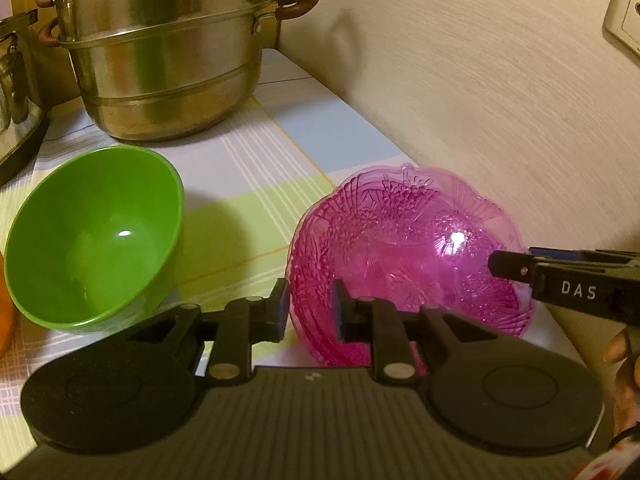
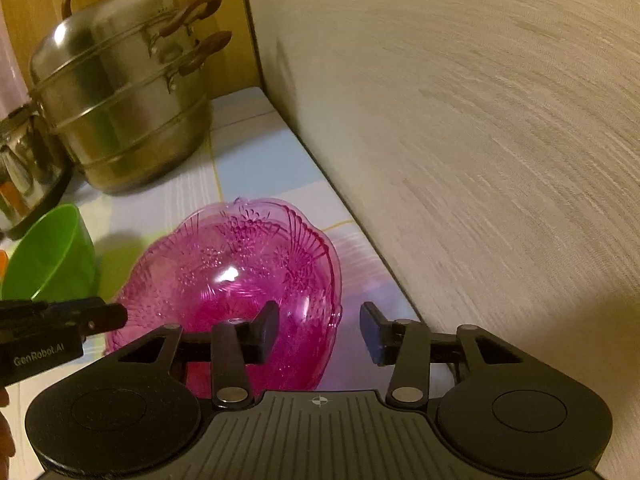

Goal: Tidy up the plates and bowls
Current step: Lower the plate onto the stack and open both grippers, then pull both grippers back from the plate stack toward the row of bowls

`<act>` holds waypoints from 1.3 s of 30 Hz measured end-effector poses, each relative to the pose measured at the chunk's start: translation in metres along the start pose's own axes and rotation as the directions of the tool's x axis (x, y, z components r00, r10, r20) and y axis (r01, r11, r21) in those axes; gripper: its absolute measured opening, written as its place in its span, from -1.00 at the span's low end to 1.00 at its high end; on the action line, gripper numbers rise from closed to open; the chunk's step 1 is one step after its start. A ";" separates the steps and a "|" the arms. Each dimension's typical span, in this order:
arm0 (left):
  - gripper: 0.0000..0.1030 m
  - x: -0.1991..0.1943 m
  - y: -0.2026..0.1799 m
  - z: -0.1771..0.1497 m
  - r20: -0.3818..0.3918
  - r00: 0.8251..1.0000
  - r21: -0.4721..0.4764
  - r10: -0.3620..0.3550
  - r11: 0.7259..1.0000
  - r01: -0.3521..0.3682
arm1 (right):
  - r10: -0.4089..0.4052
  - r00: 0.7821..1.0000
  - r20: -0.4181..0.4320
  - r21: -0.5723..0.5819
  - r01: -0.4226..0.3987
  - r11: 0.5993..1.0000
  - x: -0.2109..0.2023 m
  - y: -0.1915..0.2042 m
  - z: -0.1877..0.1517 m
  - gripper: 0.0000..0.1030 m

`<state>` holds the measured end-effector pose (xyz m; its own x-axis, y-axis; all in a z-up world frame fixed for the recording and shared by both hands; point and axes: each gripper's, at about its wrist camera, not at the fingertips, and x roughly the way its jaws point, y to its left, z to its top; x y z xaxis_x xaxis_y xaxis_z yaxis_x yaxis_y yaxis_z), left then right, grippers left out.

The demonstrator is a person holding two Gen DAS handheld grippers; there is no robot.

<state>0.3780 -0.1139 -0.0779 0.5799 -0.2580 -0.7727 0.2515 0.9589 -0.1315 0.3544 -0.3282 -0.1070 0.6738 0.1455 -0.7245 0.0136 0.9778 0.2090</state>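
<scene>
Two bowls sit side by side on the table (image 1: 256, 168): the plain bowl (image 1: 94, 236) left, the patterned bowl (image 1: 404, 256) right, close to the wall (image 1: 480, 80). Behind them stands the steamer (image 1: 160, 60), with a kettle (image 1: 16, 92) at its left. The left gripper (image 1: 310, 312) straddles the patterned bowl's near rim; the right gripper (image 2: 320, 330) straddles its right rim

Rt wrist view: right gripper (image 2: 319, 330) w/ jaws apart, straddling the near rim of a pink patterned bowl (image 2: 240, 272), pads clear of it. Left gripper (image 2: 105, 316) enters from the left edge, tip at the bowl's left rim. Behind: green bowl (image 2: 52, 258), stacked steel steamer pot (image 2: 120, 104) on checked tablecloth (image 2: 264, 160), textured wall (image 2: 480, 120) at right.
</scene>
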 end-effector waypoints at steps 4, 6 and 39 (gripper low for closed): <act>-0.62 -0.005 0.003 -0.001 0.010 1.000 -0.012 0.000 1.000 0.000 | -0.005 1.000 0.003 0.000 0.005 1.000 -0.003 0.000 0.000 -0.13; -0.62 -0.008 0.004 -0.002 0.014 1.000 -0.020 -0.001 1.000 0.001 | -0.007 1.000 0.005 0.000 0.007 1.000 -0.004 0.001 0.001 -0.13; -0.35 -0.143 0.031 -0.061 0.109 0.991 -0.136 0.079 0.989 -0.064 | 0.136 0.988 0.070 0.015 -0.137 0.990 -0.107 0.052 -0.045 -0.13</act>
<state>0.2555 -0.0400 -0.0097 0.6787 -0.1931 -0.7085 0.1063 0.9805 -0.1654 0.2499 -0.2860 -0.0485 0.7197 0.2658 -0.6414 -0.0675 0.9462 0.3164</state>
